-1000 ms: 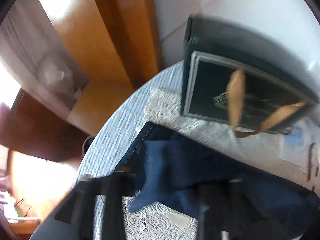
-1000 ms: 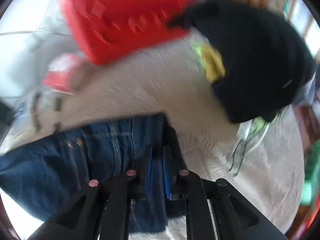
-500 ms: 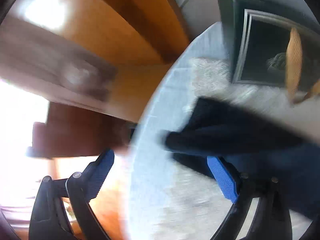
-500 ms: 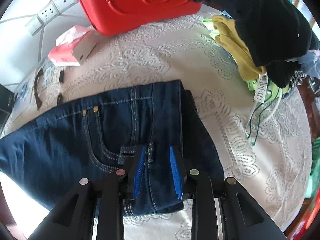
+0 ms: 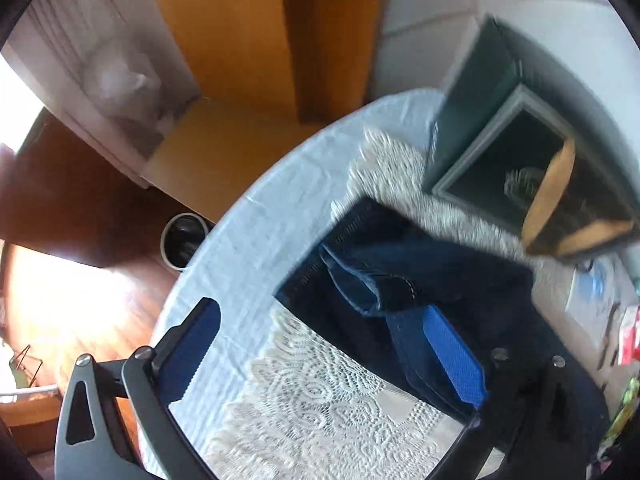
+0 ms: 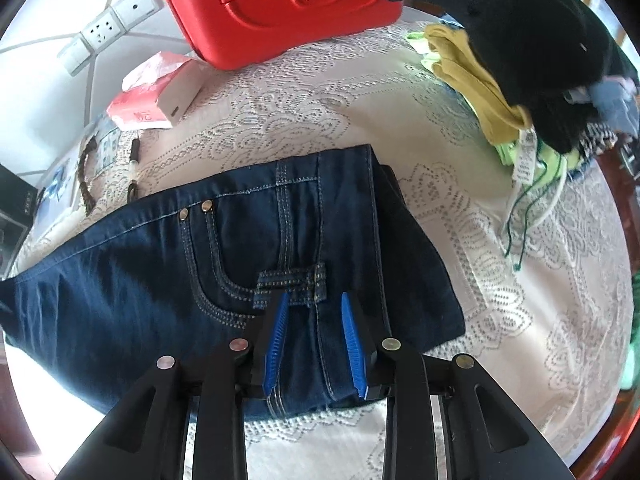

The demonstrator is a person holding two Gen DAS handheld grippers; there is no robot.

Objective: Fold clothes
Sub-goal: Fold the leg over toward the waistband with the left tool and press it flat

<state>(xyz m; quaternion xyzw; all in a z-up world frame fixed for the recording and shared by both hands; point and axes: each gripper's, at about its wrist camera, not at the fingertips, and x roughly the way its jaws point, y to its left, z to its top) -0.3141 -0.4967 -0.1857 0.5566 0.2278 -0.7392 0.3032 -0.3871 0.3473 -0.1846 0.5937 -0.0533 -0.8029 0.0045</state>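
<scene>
Dark blue jeans [image 6: 168, 276] lie folded on the lace-covered round table [image 6: 460, 216]. In the right wrist view my right gripper [image 6: 314, 312] is open over the waistband near a belt loop [image 6: 292, 282], its blue pads apart on either side of the waistband edge. In the left wrist view the leg ends of the jeans [image 5: 400, 264] lie on the table near its edge. My left gripper [image 5: 320, 332] is wide open and empty, with its right pad [image 5: 452, 356] over the denim and its left pad [image 5: 192, 344] over the tablecloth.
A red case [image 6: 280, 4], a tissue box [image 6: 156, 96] and a pile of black and yellow clothes [image 6: 520, 40] sit at the back of the table. A dark gift bag [image 5: 528, 168] stands by the leg ends. The table edge [image 5: 224, 236] drops to a wooden floor.
Both grippers let go of the jeans and opened. The left gripper pulled back from the leg ends. The jeans settled flat on the table.
</scene>
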